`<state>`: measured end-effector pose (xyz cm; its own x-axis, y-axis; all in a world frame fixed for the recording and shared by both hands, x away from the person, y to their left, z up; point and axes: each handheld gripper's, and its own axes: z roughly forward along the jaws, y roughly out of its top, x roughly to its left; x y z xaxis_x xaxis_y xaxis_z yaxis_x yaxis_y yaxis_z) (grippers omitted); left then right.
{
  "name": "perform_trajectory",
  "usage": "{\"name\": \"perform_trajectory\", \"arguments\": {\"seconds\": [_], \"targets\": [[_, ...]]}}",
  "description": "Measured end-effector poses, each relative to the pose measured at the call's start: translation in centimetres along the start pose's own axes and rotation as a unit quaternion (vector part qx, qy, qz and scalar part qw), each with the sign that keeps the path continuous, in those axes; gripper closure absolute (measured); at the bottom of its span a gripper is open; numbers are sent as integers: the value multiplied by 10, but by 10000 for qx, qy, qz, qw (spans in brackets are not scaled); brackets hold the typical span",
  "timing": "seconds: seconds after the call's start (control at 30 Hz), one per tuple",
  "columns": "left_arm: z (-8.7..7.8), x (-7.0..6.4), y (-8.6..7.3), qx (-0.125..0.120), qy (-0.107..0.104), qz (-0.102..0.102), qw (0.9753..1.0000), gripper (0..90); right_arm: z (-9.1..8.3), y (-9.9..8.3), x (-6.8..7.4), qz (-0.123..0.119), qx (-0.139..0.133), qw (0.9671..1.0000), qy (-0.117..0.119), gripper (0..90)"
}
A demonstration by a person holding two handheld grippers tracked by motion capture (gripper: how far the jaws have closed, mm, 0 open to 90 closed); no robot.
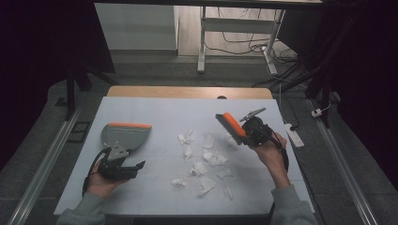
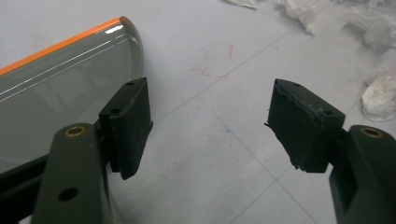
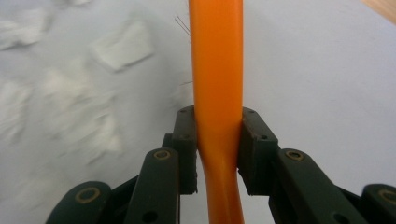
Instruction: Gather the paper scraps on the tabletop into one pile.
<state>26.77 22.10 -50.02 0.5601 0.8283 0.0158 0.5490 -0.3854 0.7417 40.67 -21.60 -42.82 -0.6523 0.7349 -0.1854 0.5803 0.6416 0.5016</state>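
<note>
Counter under both tongs, grey dustpan just beside wide-open left tongs yet ungripped, orange-handled brush clamped in right tongs, paper scraps between: likely scattered past a loose, sliding pan.

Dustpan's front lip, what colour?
Orange, on the grey dustpan; clearest in the left gripper view.

Lab: curtained rig, floor cables
</note>
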Motion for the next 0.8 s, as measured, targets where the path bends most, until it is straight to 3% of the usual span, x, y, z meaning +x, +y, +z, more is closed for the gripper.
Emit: {"name": "perform_trajectory", "arguments": {"seconds": [0.1, 0.2, 0.23, 0.27, 0.37, 0.47, 0.57, 0.63, 0.8], "targets": [[0, 0, 0, 26, -4, 23, 10000, 313, 19, 12, -10, -68, 414, 9989, -221, 715], [-1, 0, 0, -5, -25, 28, 10000, 313, 37, 21, -14, -146, 777, 9966, -215, 716], [-1, 0, 0, -16, -30, 18, 10000, 313, 39, 23, -14, -216, 745, 9968, -178, 716], [-1, 0, 0, -19, -34, 18, 10000, 313, 41, 28, -12, -158, 784, 9968, 23, 716], [-1, -1, 0, -18, -58, 39, 10000, 313, 45, 35, 1, -500, 927, 9944, 75, 716], [-1, -2, 0, -37, -87, 39, 9999, 314, 46, 38, 18, -817, 1063, 9908, 156, 716], [-2, -1, 1, -92, -169, -33, 9998, 313, 43, 37, 33, -1223, 1067, 9859, 403, 716], [-3, -1, 1, -98, -167, -41, 9998, 314, 39, 35, 43, -1352, 1152, 9832, 432, 717], [-3, -1, 1, -94, -151, -40, 9998, 315, 22, 27, 53, -1580, 1022, 9770, 1006, 717]]}}
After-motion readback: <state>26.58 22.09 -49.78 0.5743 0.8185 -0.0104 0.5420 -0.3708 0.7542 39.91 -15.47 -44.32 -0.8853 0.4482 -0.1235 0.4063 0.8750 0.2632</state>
